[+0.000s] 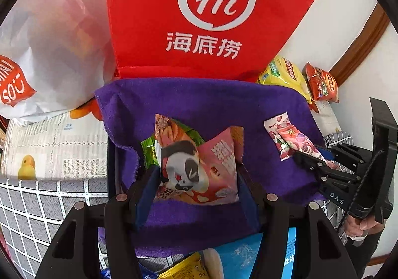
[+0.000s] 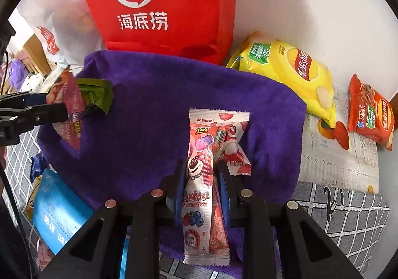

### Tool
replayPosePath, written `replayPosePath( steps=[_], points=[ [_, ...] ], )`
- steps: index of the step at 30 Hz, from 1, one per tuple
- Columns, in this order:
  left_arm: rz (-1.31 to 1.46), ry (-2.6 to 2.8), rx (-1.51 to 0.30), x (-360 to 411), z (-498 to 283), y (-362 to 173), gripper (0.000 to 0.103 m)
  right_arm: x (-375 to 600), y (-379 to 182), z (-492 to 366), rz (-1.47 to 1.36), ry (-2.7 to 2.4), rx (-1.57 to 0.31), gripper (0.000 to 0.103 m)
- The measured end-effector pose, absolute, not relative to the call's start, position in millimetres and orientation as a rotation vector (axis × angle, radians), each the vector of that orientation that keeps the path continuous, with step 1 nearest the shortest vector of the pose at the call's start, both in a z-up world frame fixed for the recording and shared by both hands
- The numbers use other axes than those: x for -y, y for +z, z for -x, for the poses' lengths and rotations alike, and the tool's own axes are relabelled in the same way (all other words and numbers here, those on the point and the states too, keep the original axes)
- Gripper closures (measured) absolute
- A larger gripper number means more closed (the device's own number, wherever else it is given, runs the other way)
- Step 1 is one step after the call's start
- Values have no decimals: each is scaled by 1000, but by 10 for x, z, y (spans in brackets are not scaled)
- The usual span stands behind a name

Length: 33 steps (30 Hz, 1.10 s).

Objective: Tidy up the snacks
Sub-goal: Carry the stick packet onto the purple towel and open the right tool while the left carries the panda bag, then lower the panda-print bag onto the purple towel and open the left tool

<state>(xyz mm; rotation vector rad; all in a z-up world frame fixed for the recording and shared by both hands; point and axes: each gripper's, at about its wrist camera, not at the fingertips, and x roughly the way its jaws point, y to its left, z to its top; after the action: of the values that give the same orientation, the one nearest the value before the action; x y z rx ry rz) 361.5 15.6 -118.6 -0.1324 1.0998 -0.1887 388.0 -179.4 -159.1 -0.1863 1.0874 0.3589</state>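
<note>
Two grippers hang over a purple towel (image 1: 199, 105) on the counter (image 2: 348, 216), a red bag (image 1: 211, 18) upright beyond both. Left gripper (image 1: 197, 177): jaws clamped on a pink panda packet (image 1: 199, 172), a green packet (image 1: 149, 152) seemingly pinched behind it. Right gripper (image 2: 201, 189): jaws together on a pink candy stick (image 2: 199, 179), with a lychee sachet (image 2: 236, 149) just right of it.

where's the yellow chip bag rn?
Right wrist view, upper right: the yellow chip bag lies off the purple towel corner, between the red tote and the orange packet.
</note>
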Motion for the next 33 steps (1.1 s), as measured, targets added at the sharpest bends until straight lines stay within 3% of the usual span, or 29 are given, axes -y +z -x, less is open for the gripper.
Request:
replayPosePath(
  steps=[3, 5, 13, 17, 26, 33],
  points=[
    [135, -187, -1122, -145, -3643, -1226, 44, 1746, -1621, -3875, 214, 343, -1089, 73],
    [135, -185, -1129, -137, -3657, -1242, 44, 1707, -1647, -3870, 235, 340, -1091, 65],
    [122, -176, -1158, -130, -3686, -1302, 44, 1693, -1557, -3854, 235, 345, -1064, 58],
    [126, -177, -1171, -109, -3719, -1335, 44, 1775, -1385, -3799, 202, 339, -1012, 48],
    [112, -169, -1198, -74, -3735, -1378, 43, 1863, -1148, -3809, 127, 318, -957, 48],
    [108, -177, -1182, -37, -3714, -1326, 29, 1874, -1091, -3777, 117, 310, -940, 48]
  ],
)
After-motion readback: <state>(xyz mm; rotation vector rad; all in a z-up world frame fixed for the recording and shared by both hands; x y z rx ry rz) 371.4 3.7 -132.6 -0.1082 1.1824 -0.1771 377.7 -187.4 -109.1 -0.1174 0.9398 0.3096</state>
